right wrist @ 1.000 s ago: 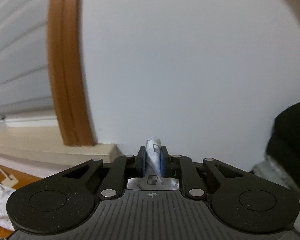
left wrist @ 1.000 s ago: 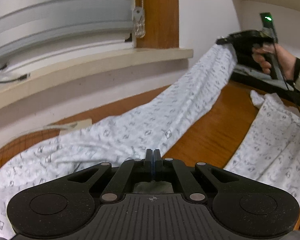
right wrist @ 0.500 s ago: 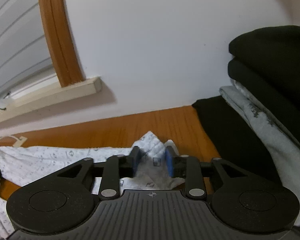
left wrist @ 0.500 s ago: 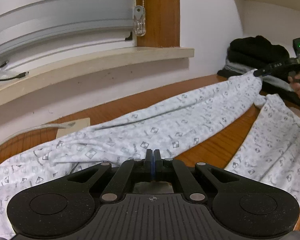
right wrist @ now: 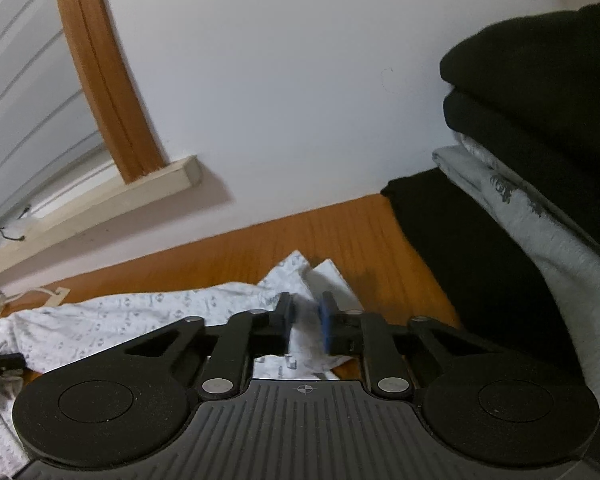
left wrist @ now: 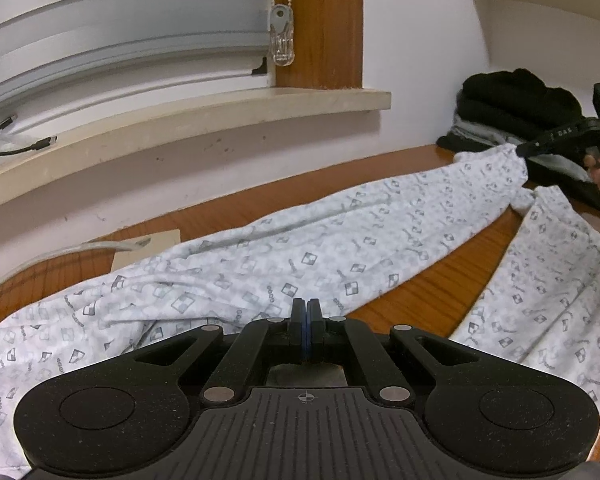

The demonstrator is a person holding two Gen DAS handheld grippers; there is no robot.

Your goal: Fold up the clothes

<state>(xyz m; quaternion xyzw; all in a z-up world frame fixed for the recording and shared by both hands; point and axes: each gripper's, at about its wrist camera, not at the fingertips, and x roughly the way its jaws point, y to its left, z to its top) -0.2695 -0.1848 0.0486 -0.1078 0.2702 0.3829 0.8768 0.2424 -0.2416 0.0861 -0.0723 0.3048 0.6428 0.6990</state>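
Currently your left claw (left wrist: 306,330) is sitting fully shut at the near edge of the garment (left wrist: 284,256); whether cloth is pinched there cannot be told. Your right claw (right wrist: 306,322) is closing, its jaws narrowly apart over the far corner, with cloth lying between the pads. The garment is lying stretched across the table (left wrist: 440,292). Risk: the corner may be slipping free before the pads are biting, or dragging against the dark stack (right wrist: 520,208).
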